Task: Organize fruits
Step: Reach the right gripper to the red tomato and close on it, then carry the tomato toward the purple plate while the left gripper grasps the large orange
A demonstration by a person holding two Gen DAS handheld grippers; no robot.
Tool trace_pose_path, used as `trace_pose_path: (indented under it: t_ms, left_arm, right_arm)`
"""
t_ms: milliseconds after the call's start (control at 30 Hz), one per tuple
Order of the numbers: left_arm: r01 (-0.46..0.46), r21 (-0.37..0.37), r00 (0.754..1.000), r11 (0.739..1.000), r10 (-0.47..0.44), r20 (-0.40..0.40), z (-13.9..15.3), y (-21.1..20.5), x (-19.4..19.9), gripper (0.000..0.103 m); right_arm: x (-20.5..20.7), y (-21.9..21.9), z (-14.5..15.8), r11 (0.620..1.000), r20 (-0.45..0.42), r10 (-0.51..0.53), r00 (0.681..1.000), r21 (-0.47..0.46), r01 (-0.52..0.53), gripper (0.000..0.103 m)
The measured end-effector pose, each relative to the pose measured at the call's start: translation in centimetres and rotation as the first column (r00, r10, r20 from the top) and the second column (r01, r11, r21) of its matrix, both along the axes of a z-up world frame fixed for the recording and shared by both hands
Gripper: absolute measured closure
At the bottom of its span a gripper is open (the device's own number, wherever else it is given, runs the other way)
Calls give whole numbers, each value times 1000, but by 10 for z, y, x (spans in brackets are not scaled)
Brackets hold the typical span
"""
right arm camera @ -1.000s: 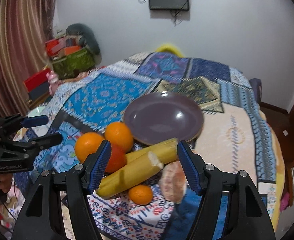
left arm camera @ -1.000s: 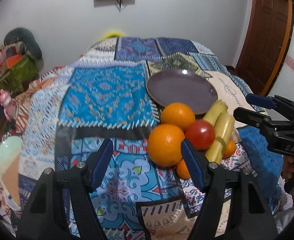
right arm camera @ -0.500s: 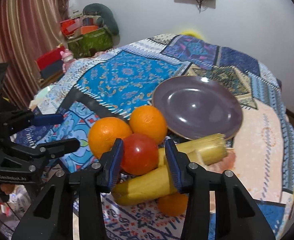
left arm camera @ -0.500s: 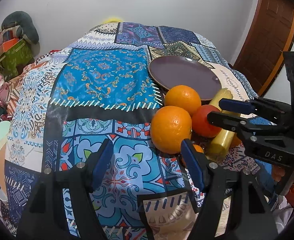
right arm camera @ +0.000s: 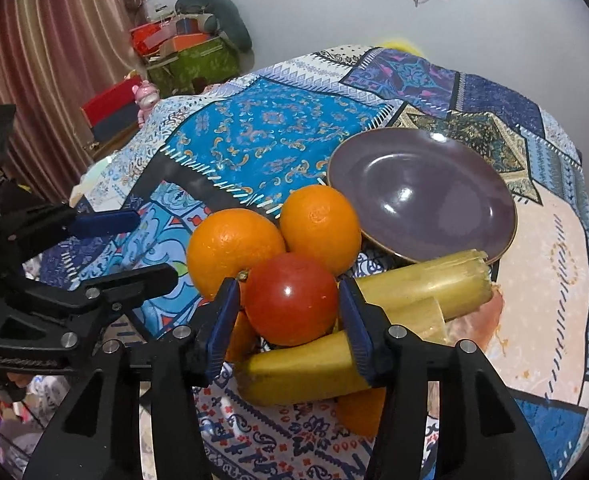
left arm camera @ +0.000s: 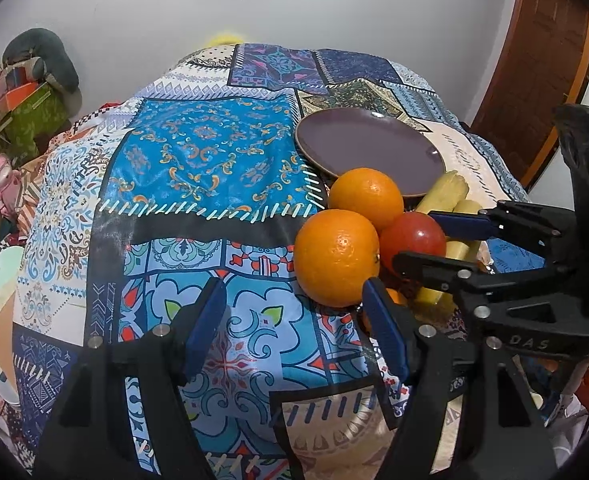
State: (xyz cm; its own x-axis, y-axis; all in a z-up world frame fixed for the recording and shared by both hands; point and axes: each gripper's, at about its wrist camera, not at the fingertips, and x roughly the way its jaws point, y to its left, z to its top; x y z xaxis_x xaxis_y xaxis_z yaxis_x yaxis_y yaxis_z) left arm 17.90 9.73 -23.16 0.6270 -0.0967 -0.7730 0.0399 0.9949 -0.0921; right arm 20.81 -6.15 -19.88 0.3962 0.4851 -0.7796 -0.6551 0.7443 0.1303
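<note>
Two oranges (right arm camera: pixel 234 248) (right arm camera: pixel 318 228), a red tomato (right arm camera: pixel 290 300) and yellow stalk pieces (right arm camera: pixel 422 284) lie piled on the patterned cloth beside an empty purple plate (right arm camera: pixel 422 196). My right gripper (right arm camera: pixel 290 292) reaches down around the tomato, which sits between its blue pads with thin gaps on both sides; the jaws are opening. A small orange fruit (right arm camera: pixel 358 412) is partly hidden under the stalks. In the left wrist view my left gripper (left arm camera: pixel 292 292) hangs open over the cloth, just left of the near orange (left arm camera: pixel 336 258), with nothing between its fingers.
The patterned tablecloth (left arm camera: pixel 198 168) covers a round table whose edge drops off close in front. A pinkish peeled fruit piece (right arm camera: pixel 490 312) lies right of the stalks. Boxes and a pink toy (right arm camera: pixel 144 96) stand beyond the table on the left. A wooden door (left arm camera: pixel 534 60) is at the right.
My right gripper has come down and in toward the pile, narrowed, then widened around the tomato. The left gripper has stayed about where it was, still open.
</note>
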Motion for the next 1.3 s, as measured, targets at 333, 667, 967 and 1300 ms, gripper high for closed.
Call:
trace_pose_path:
  t_ms: [333,667,967,1300]
  left_arm:
    - [13,-19,1000,1000,-13,-2,3,-5,12,33]
    - [39,47,999,998,-37,-40,-16,-33,34,31]
    - [9,55,997,998,-4,-73,-25,-41,53,39]
    - [-26,51,998,998,28,-49,0,-37,45,40]
  right_arm:
    - [2,-4,1,999,-21,-9,1000,34,10,59]
    - [-7,-45,33,992,63,-101,993,80,96,59]
    - [-7,-83,42,976,65,-198,978,109,191,59]
    - [-2,-107,47,964,62,-239,969,135,229,59]
